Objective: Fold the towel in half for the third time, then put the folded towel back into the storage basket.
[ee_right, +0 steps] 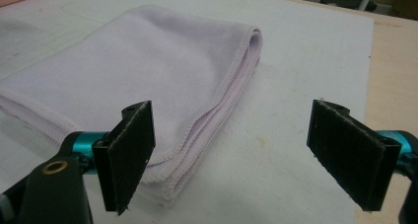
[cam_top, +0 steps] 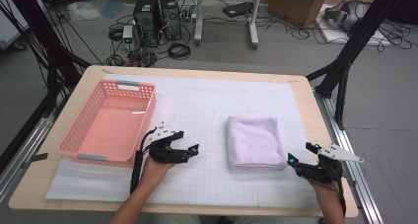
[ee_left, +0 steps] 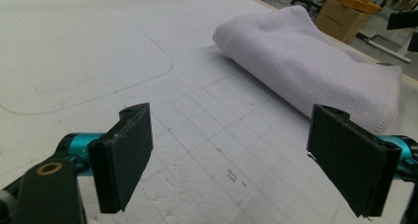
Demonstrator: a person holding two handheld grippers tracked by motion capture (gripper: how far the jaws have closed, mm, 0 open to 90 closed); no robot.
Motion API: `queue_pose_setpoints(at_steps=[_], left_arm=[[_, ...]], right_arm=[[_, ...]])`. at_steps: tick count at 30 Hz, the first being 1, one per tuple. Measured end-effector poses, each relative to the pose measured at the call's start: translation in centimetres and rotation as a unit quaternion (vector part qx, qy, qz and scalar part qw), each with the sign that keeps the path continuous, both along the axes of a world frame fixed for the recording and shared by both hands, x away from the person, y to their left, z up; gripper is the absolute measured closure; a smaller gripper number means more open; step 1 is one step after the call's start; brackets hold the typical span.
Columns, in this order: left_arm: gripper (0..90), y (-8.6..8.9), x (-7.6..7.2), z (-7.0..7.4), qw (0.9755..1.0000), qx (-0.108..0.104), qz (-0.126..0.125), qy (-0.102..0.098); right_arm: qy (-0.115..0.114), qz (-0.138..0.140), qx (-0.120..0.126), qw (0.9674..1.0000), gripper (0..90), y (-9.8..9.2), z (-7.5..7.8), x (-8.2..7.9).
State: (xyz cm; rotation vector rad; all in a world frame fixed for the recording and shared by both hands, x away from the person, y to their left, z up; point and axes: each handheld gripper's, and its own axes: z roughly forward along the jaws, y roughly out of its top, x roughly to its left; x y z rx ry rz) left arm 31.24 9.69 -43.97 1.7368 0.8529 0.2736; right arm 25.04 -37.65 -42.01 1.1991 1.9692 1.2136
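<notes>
High view: a folded lilac towel [cam_top: 256, 141], soft terry cloth with a stitched hem, lies as a neat rectangle on the white gridded mat [cam_top: 207, 110] covering the wooden bench [cam_top: 315, 115]. A pink plastic basket [cam_top: 79, 130] with perforated walls sits at the mat's left side. The left tool [cam_top: 193, 151] rests low on the mat between basket and towel, its flat black padded jaws spread wide with nothing between them. The right tool [cam_top: 301, 153] hovers just beside the towel's near right corner, pointing toward it, released, jaws apart and off the cloth. No legible writing shows.
</notes>
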Motion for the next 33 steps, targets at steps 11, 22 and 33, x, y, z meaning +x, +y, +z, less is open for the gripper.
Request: queue_pose_setpoints(at_steps=[11, 22, 33], left_arm=[[18.0, -0.1, 0.2, -0.2, 1.0, 0.004, 0.003, 0.002], [17.9, -0.6, 0.7, -0.4, 0.9997, 0.018, -0.009, 0.011], [16.1, -2.2, 2.2, 0.0, 0.9969, 0.063, 0.003, 0.047]], right_arm=[[0.006, 0.008, -0.003, 0.9999, 17.4, 0.2, -0.2, 0.0], [0.013, 0.015, -0.001, 0.9998, 17.4, 0.4, -0.6, 0.1], [0.014, 0.015, 0.003, 0.9998, 17.4, 0.0, -0.4, 0.0]])
